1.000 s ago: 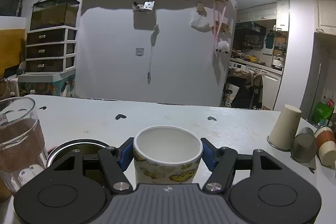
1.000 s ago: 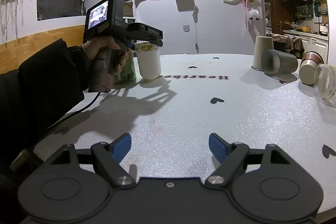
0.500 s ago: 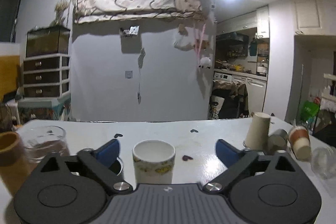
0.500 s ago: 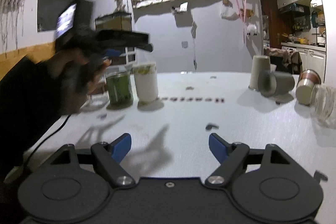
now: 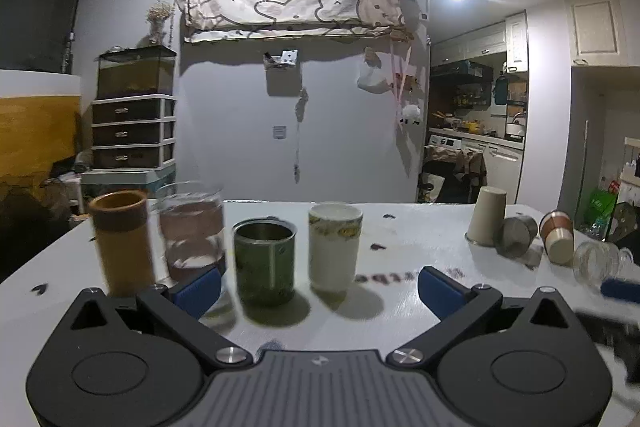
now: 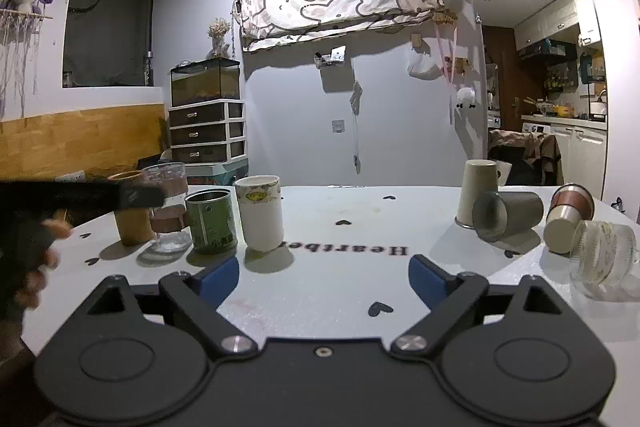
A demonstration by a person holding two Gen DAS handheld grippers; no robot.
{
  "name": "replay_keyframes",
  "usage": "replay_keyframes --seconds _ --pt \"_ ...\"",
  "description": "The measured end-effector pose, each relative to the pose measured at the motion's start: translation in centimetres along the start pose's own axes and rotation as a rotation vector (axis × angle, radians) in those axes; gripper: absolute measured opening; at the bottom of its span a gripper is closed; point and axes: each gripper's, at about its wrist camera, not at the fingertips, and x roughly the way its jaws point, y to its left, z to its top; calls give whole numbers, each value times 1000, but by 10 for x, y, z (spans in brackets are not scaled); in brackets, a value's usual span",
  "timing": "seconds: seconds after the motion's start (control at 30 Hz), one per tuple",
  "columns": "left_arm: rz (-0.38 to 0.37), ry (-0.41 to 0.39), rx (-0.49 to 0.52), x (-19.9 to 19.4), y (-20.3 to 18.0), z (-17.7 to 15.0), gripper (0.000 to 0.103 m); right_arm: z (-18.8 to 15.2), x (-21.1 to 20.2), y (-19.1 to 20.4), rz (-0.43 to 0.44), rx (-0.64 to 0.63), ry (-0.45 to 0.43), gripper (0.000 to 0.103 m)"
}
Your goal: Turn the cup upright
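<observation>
A white cup with a yellow pattern (image 5: 334, 247) stands upright on the white table (image 5: 420, 243), in a row with a green tin (image 5: 265, 263), a glass (image 5: 191, 227) and an orange-brown cup (image 5: 122, 243). My left gripper (image 5: 318, 291) is open and empty, well back from the row. My right gripper (image 6: 322, 277) is open and empty over the table. The white cup also shows in the right wrist view (image 6: 260, 213). At the right, a grey cup (image 6: 506, 215), a copper-rimmed cup (image 6: 568, 219) and a glass jar (image 6: 604, 259) lie on their sides beside an upside-down beige cup (image 6: 478, 193).
The left hand and its blurred gripper body (image 6: 60, 199) sit at the left edge of the right wrist view. The table has black heart marks and lettering (image 6: 368, 250). A drawer unit (image 6: 208, 137) stands behind the table.
My left gripper has let go of the white cup and pulled back from it; the cup stays upright beside the green tin. My right gripper has lifted slightly.
</observation>
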Motion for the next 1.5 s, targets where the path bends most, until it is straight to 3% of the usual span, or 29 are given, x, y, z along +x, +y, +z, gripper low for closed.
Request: replay_keyframes --seconds 0.33,0.7,1.5 --pt "43 14 -19 -30 -5 -24 103 -2 -4 3 -19 -25 6 103" --pt "51 28 -9 -38 -14 -31 103 -3 -7 0 -74 -25 10 103" --pt "66 36 -19 -37 -11 -27 103 -3 -9 6 -59 -42 17 103"
